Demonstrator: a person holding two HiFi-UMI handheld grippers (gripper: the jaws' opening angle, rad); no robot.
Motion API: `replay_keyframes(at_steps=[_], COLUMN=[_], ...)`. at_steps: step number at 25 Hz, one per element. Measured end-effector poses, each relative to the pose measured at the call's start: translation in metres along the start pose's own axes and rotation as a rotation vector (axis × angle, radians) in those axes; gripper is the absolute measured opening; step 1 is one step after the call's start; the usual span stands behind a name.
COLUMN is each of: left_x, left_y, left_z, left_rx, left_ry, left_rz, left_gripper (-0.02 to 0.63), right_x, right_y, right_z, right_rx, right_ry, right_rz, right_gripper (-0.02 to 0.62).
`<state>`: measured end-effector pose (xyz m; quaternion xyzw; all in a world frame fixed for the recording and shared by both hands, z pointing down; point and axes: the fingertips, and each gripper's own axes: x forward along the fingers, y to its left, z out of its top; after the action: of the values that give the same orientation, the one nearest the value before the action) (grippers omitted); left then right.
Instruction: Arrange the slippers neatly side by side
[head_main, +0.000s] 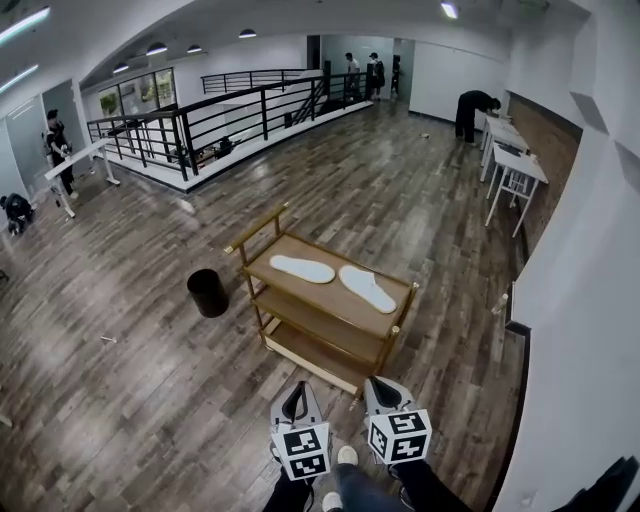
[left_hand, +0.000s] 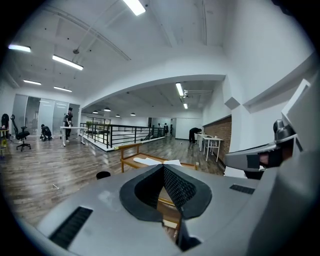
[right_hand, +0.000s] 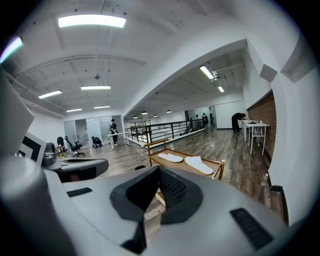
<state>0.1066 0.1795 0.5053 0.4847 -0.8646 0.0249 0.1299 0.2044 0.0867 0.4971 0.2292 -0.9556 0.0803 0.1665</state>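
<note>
Slippers, 2 white, flat on top shelf of wooden cart (head_main: 330, 296). Left slipper (head_main: 302, 268) lies crosswise and right slipper (head_main: 367, 288) at an angle, so not parallel. Left gripper (head_main: 296, 392) and right gripper (head_main: 384, 388) low at near edge, well short of cart. Both jaw pairs pressed together, nothing between. Looks like approach step, no contact yet. Next: reach cart, part jaws, take 1 slipper by edge, turn it parallel beside other.
</note>
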Motion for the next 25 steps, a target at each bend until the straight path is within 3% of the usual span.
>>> replay_keyframes(at_steps=[25], left_x=[0.185], left_y=[0.108], left_z=[0.043], left_rx=[-0.026], left_ry=[0.037], left_rz=[0.215], left_gripper=[0.001], right_x=[0.246], right_y=[-0.003], right_z=[0.070], right_rx=[-0.054], right_ry=[0.069], right_rz=[0.219], right_gripper=[-0.002])
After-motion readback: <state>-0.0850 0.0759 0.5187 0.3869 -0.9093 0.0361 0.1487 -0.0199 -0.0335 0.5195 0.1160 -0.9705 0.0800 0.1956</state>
